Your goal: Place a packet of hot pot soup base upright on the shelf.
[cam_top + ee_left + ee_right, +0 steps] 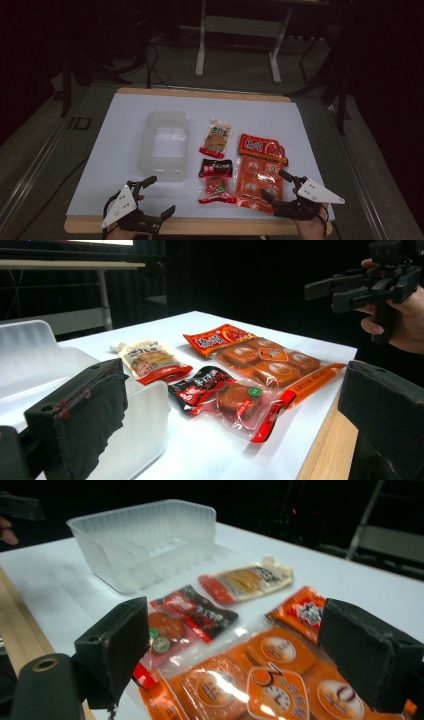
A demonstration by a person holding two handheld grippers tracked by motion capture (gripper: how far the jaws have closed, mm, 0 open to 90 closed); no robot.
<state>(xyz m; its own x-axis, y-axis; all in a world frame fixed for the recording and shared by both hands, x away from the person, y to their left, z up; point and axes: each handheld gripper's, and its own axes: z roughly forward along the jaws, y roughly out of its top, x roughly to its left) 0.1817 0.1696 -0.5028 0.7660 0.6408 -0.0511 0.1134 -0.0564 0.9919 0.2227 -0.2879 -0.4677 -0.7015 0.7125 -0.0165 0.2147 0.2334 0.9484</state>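
Observation:
A clear plastic container (165, 145) stands left of centre on the white mat. To its right lie three snack packs: a beige and orange pouch (217, 137), a red and black packet (216, 181), and a large orange pack (260, 172). My left gripper (160, 195) hovers open at the front edge, just below the container, with nothing between its jaws. My right gripper (274, 185) is open above the near end of the orange pack (270, 680) and holds nothing. The container (45, 365) sits close behind the left jaw in the left gripper view.
The white mat (125, 125) covers a wooden board (200, 227) whose front edge runs under both hands. Metal table legs (201, 45) and cables stand on the dark floor beyond. The right gripper (370, 280), in a hand, appears far right in the left gripper view.

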